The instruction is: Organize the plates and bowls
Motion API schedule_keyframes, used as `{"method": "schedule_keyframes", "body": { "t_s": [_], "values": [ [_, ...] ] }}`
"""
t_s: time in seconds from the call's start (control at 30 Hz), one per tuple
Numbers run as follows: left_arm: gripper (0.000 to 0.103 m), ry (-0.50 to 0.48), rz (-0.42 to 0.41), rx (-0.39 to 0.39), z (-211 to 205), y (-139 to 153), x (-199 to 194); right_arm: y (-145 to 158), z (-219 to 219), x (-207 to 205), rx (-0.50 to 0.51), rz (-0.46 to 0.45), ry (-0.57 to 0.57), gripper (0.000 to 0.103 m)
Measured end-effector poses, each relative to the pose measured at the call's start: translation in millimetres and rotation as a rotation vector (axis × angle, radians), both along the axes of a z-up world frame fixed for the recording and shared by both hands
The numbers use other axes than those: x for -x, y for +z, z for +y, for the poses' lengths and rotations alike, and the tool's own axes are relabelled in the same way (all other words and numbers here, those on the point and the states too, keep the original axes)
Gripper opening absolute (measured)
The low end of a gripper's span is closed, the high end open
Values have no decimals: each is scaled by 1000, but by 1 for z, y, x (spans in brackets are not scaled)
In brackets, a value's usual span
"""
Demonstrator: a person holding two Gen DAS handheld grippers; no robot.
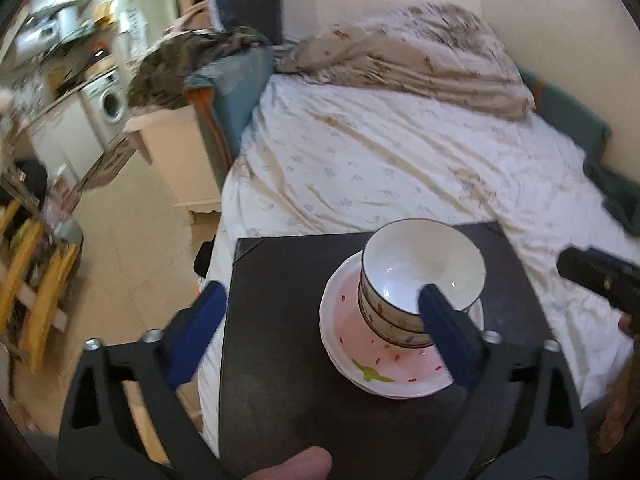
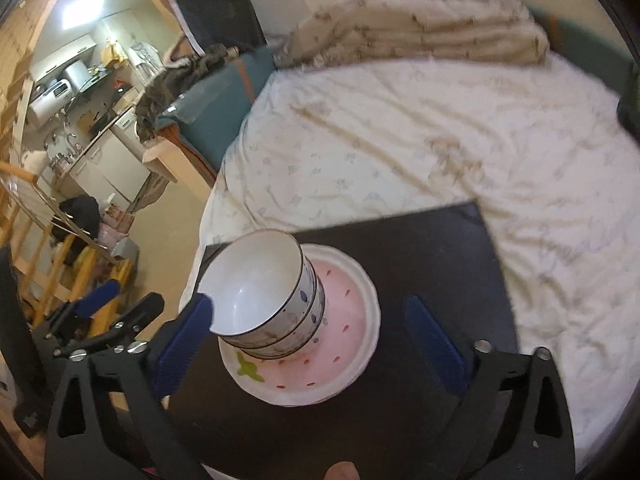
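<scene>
Since both grippers stand with their jaws spread wide and nothing between the pads, the stacking looks to be finished or very close to it. Nearest the lens in the left wrist view, the left gripper (image 1: 320, 312) frames the front of the dark worktop (image 1: 280, 320), its right finger crossing in front of the bowls without visibly pressing on them; whether it grazes the rim I cannot tell. From the right wrist view the right gripper (image 2: 312, 328) is likewise wide, its left finger just beside the bowl stack and its right finger over bare worktop (image 2: 440, 264). Between them sits the task's crockery: a nested stack of bowls (image 1: 416, 292), white inside with a dark rim line and small painted marks outside, standing on a pink plate (image 1: 360, 332) with red flecks and a green leaf motif. Under that plate at least one more white plate edge shows, so the plates (image 2: 304, 360) appear piled too. The bowls sit off-centre on the plate, toward its left side as the right wrist view shows it, though they stand upright. No loose bowl or plate shows elsewhere on the worktop, so I judge little is left beyond perhaps centring the stack. Farther off lies a bed (image 1: 400, 152) with a pale sheet and a rumpled blanket (image 1: 420, 52), and beyond, at the left, a kitchen with a washing machine (image 1: 110, 102).
</scene>
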State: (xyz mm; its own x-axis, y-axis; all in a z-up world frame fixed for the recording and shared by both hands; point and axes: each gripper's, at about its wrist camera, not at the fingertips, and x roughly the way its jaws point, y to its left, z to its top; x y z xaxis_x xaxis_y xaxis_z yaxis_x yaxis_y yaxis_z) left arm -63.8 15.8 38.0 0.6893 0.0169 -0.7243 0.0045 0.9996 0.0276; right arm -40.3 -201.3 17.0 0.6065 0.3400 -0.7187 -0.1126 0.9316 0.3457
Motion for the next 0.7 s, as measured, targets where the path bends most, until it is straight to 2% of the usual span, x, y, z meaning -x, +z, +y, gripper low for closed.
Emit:
{"method": "schedule_keyframes", "body": {
  "t_s": [0.07, 0.17, 0.27, 0.47, 0.57, 0.63, 0.7],
  "values": [
    [103, 5, -20, 29, 3, 4, 12, 7, -1, 13, 18, -38, -1, 103],
    [103, -23, -53, 32, 2, 5, 31, 9, -2, 31, 62, -50, 1, 103],
    [103, -65, 21, 99, 5, -5, 38, 7, -3, 48, 86, -57, 0, 103],
    [103, 13, 0, -9, 6, -12, 60, -2, 3, 74, 151, -84, 3, 103],
    [103, 29, 11, -5, 8, -19, 68, -10, 8, 84, 159, -81, 6, 103],
    [103, 28, 47, 20, 9, -29, 71, -18, 10, 88, 162, -68, 2, 103],
    [103, 33, 73, 5, 8, -39, 75, -28, 12, 93, 184, -59, -15, 103]
  ]
}}
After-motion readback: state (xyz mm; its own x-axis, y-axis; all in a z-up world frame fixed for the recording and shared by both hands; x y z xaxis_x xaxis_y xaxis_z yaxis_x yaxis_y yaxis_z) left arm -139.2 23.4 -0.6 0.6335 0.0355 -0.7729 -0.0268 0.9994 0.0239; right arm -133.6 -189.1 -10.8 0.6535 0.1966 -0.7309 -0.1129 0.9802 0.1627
